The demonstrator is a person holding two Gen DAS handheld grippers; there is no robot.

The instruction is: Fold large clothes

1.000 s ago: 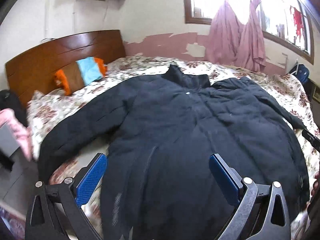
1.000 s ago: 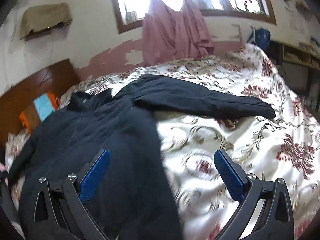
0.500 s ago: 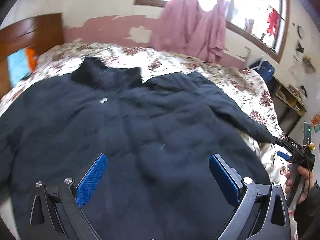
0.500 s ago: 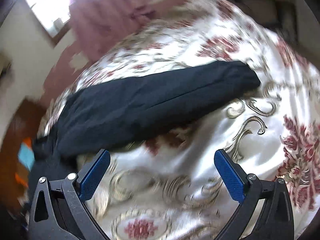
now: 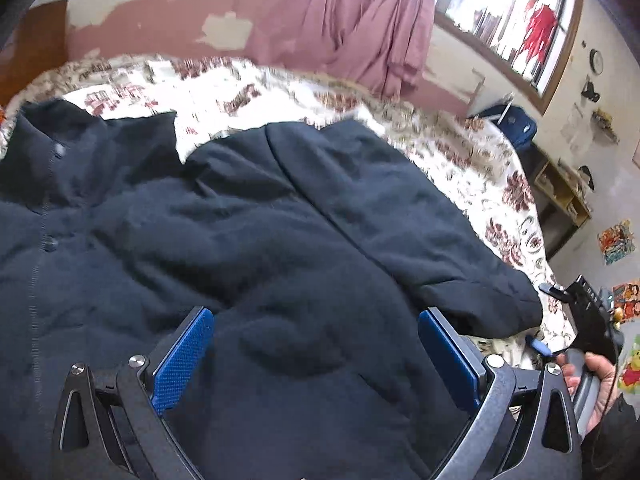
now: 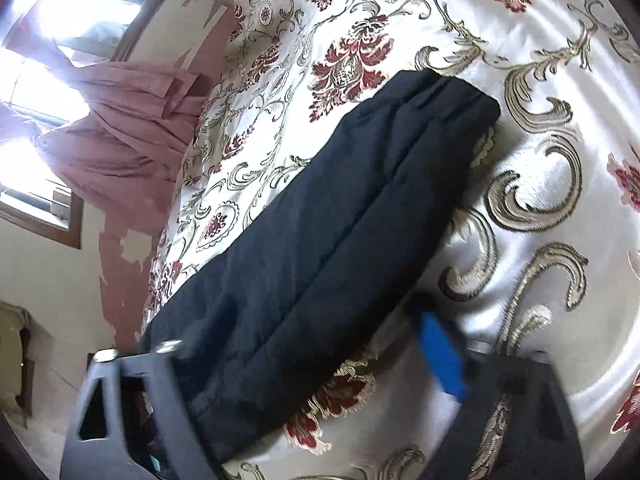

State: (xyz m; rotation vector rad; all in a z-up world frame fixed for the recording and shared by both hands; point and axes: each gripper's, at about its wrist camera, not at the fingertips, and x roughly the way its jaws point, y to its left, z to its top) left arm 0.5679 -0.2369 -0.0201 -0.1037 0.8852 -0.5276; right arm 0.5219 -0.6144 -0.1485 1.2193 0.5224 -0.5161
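1. The dark coat (image 5: 248, 240) lies spread flat on the bed (image 6: 560, 200).
2. Its sleeve (image 6: 340, 240) stretches long, out from the coat body to the cuff.
3. The right tool (image 6: 304, 364) is closing around the sleeve, pads not pressing yet.
4. The left tool (image 5: 316, 356) is spread wide over the coat body, holding nothing.
5. The right hand is nearer the sleeve.

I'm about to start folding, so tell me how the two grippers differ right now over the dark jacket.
The left gripper hovers over the dark jacket's body with jaws wide and nothing between them; the right gripper straddles the sleeve, jaws closing.
The left gripper's picture is level; the right gripper's is rolled sideways.
Both have blue pads and point down at the jacket on the floral bedspread.
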